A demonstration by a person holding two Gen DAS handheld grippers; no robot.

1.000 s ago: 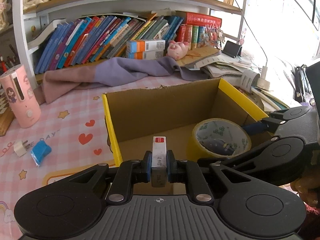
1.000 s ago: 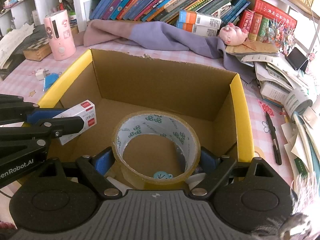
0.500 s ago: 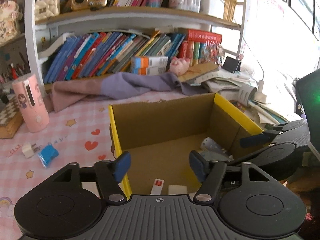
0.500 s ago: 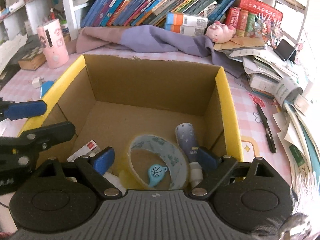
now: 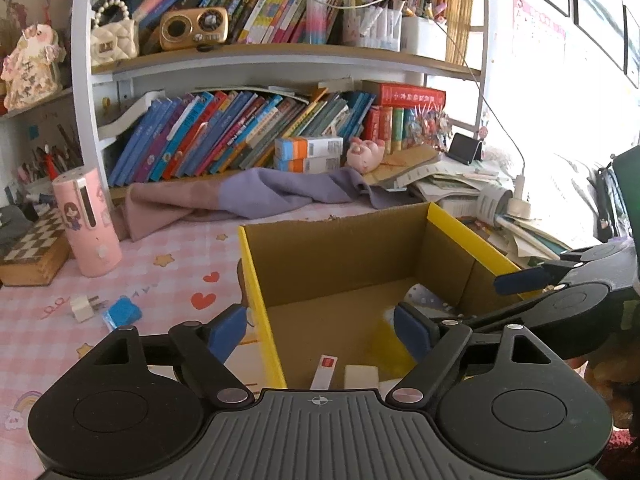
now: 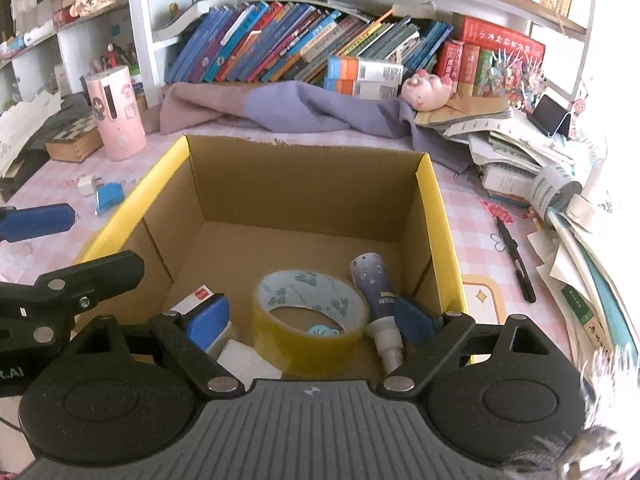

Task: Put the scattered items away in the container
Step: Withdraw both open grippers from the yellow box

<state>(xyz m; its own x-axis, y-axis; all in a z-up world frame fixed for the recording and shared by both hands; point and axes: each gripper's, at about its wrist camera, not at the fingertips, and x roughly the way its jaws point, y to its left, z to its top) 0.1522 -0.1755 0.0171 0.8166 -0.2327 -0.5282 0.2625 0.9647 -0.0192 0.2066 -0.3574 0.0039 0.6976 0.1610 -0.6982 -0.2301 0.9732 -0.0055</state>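
Left to right on the counter (image 6: 472,208): pink canister (image 6: 118,112) standing upright at the far left, then a white plug (image 5: 82,307) and a small blue item (image 5: 120,312) lying just beside each other on the pink cloth, both outside the box (image 6: 304,176), so still to tidy. Plug looks light and rigid, hard plastic, prongs sticking out; I'd pinch it across the flat body, not the prongs. Blue item looks light too, can't tell if it's stiff or a soft packet; take it across its short sides. Left gripper (image 5: 320,330) hangs over the box's near left corner, fingers (image 5: 226,330) opening, nothing between them. Inside the box: red-and-white carton (image 6: 196,298) flat on the floor at left, a white block (image 6: 240,356) by it, tape roll (image 6: 310,316) lying flat in the middle with a small blue thing inside its ring, spray bottle (image 6: 374,284) on its side touching the tape's right. Right gripper (image 6: 310,320) sits above the tape, fingers wide apart and gripping nothing; the roll lies on the floor below them. Right of the box a black pen (image 6: 514,258) lies loose on the counter near a paper pile: thin, light, likely to roll, so grip mid-barrel. Judging by that, most is in, a few stragglers left.
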